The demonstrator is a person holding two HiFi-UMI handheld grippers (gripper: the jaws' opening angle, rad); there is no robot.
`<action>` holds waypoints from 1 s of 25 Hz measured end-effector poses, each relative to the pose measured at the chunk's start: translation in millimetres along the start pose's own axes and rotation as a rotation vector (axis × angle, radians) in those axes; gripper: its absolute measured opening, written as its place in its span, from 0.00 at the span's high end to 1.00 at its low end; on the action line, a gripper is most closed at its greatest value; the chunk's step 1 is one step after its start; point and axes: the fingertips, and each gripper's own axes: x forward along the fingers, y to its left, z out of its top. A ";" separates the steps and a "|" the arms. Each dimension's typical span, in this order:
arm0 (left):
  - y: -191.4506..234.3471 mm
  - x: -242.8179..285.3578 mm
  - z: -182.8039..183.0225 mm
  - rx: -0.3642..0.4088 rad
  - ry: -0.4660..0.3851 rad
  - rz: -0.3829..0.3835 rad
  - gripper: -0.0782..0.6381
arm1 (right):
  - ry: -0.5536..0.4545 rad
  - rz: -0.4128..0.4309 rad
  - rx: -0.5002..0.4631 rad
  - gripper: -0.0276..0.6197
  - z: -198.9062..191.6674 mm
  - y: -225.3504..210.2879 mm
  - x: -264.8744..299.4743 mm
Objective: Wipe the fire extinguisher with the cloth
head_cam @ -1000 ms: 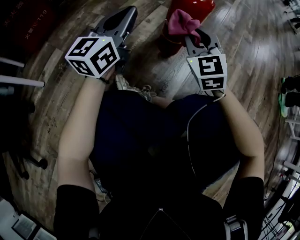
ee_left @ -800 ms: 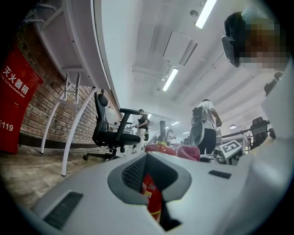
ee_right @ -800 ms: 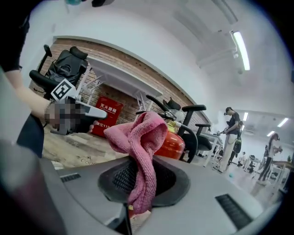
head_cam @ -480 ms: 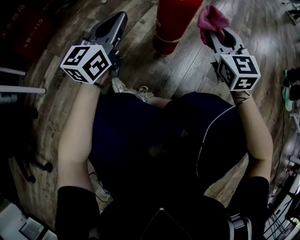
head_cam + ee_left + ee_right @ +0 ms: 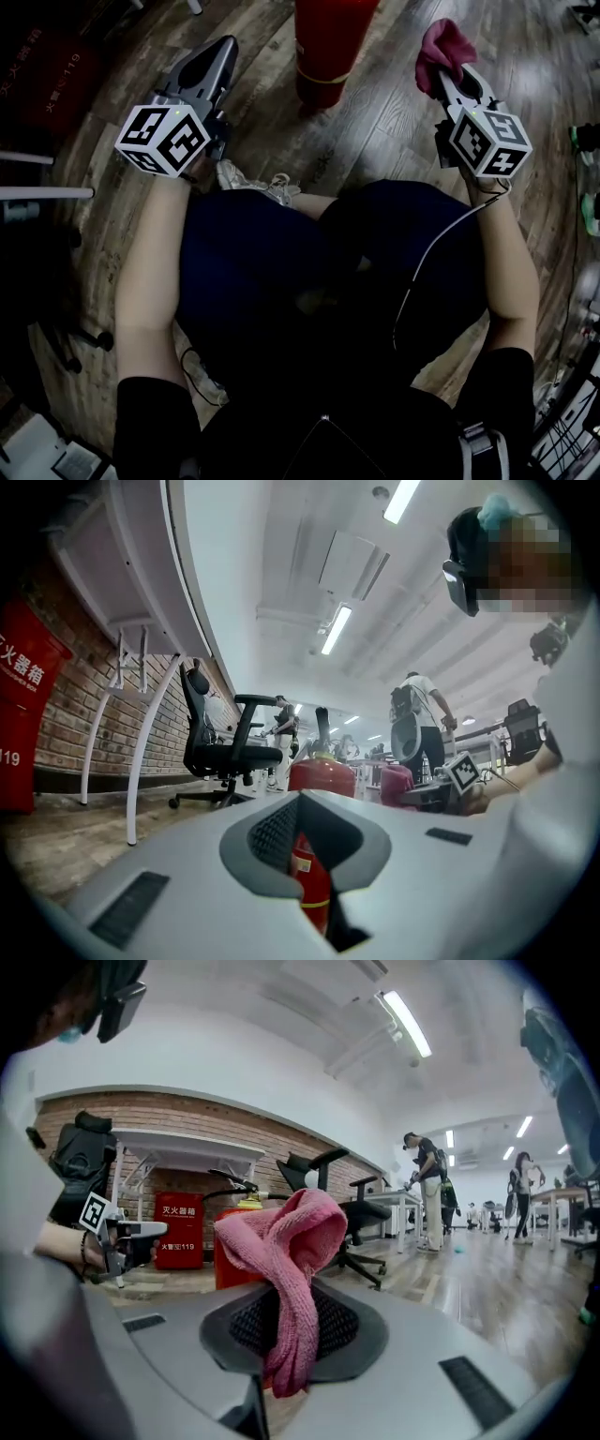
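Pink cloth [image 5: 443, 44] pinched tight in the right hand-held gripper [image 5: 450, 77]!
Red fire extinguisher [image 5: 324, 42] stands on the floor [image 5: 394, 112], untouched; left hand-held gripper [image 5: 221, 49] is closed, empty.

Quick count from where I'm standing: one fire extinguisher [image 5: 328, 47], one pink cloth [image 5: 442, 45], two grippers (left gripper [image 5: 217, 49], right gripper [image 5: 450, 73]), one red fire box [image 5: 179, 1231].
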 end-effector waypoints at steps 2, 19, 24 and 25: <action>0.3 -1.3 -1.5 0.010 0.004 -0.001 0.87 | 0.017 0.017 0.077 0.85 -8.8 -1.5 -0.1; 4.9 -6.9 -3.7 0.033 0.008 0.027 0.87 | 0.002 0.023 0.082 0.85 -4.5 5.3 -7.1; -3.8 -8.7 3.2 0.052 -0.011 0.002 0.87 | 0.008 0.025 0.058 0.85 -3.8 9.5 -7.2; -7.0 -9.2 5.8 0.062 -0.020 -0.007 0.87 | 0.010 0.026 0.051 0.85 -3.8 10.2 -6.8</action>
